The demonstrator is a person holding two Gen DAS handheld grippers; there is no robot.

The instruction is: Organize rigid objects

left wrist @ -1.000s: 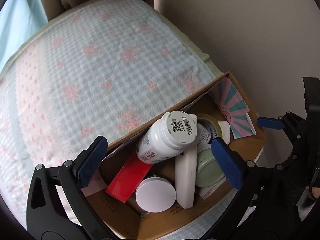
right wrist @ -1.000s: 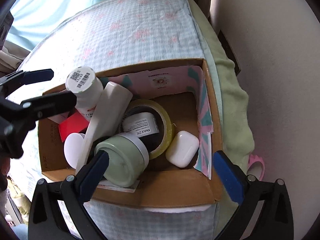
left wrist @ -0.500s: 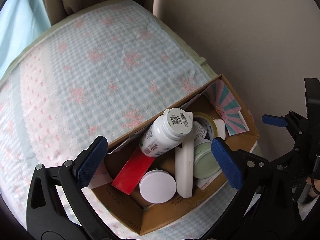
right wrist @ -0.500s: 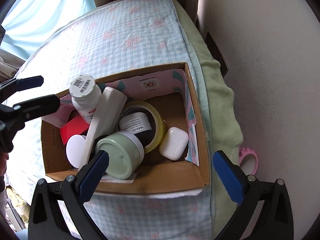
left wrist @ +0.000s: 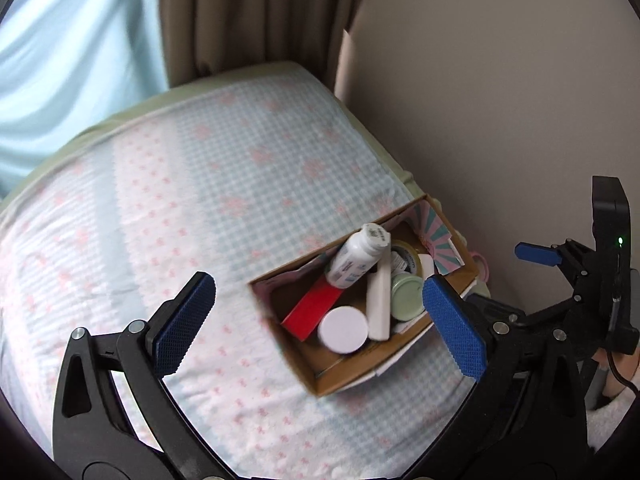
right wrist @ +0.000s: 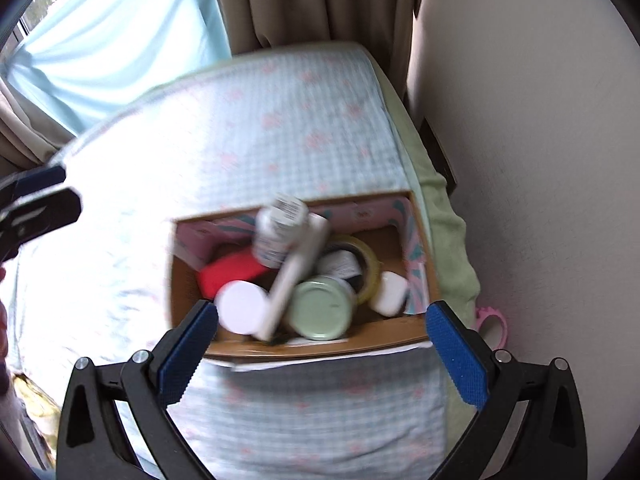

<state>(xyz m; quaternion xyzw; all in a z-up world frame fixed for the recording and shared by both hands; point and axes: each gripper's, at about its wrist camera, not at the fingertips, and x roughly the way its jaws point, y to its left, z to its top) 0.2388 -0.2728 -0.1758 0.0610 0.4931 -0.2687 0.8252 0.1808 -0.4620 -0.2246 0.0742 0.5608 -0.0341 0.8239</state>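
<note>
Both tongs have pulled up and back from the cardboard box [left wrist: 320,376] on the bed [left wrist: 168,208]. Left tongs [left wrist: 316,320] and right tongs [right wrist: 320,354] gape wide, empty. Bottle [left wrist: 358,258], jars, red block all lie inside; packing looks finished.

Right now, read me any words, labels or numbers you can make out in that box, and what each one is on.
Nothing reads clearly in these frames.
White pill bottle: a code sticker on its cap and a printed label, both too small and blurred.
Dark jar inside the tape roll: white label with print, blurred.
Cardboard box: no legible print.
</note>
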